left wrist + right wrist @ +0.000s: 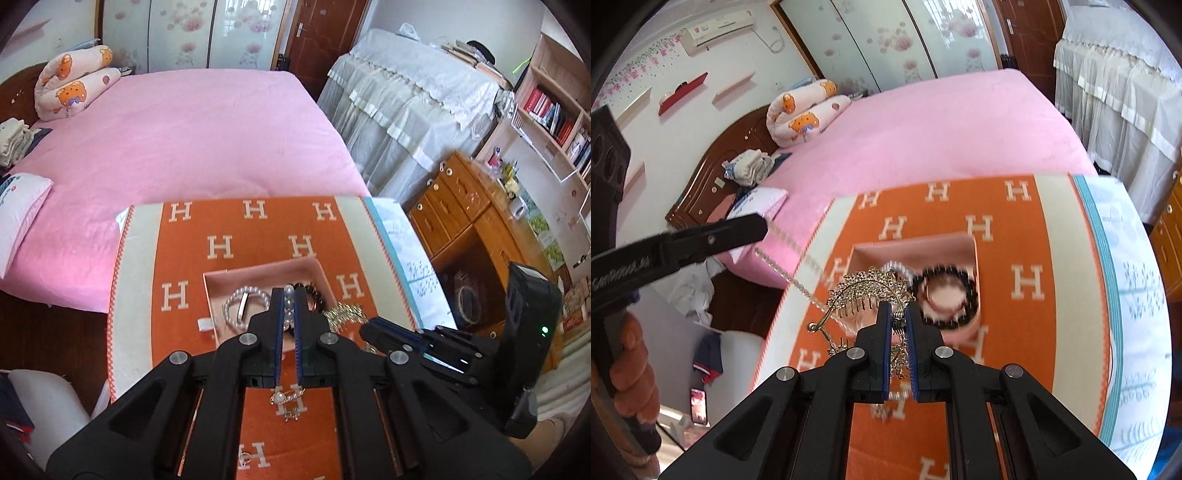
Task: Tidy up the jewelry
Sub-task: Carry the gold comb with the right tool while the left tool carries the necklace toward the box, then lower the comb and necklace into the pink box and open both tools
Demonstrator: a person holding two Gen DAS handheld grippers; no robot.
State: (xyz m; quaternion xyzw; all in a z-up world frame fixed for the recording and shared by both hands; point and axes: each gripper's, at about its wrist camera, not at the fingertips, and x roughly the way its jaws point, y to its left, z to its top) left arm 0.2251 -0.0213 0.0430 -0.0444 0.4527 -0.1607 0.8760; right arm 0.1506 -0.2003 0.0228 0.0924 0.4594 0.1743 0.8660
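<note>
A pink open box point(221, 280) sits on the orange H-patterned cloth point(229, 221). It holds a white pearl bracelet point(236, 299) and a dark bead bracelet point(314, 290). My left gripper point(289, 295) is shut on a pearl and crystal chain point(289, 306) above the box; the chain's end point(288, 397) dangles below. In the right wrist view the chain point(790, 273) hangs from the left gripper's tip point(753, 229). My right gripper point(898, 314) is shut on a gold rhinestone tiara comb point(868, 291), held left of the box point(973, 325).
The cloth covers a small table point(402, 236) beside a pink bed point(184, 133). A small silver piece point(245, 458) lies on the cloth near me. A wooden dresser point(465, 206) and bookshelves point(554, 110) stand to the right. A white chair point(40, 398) is at lower left.
</note>
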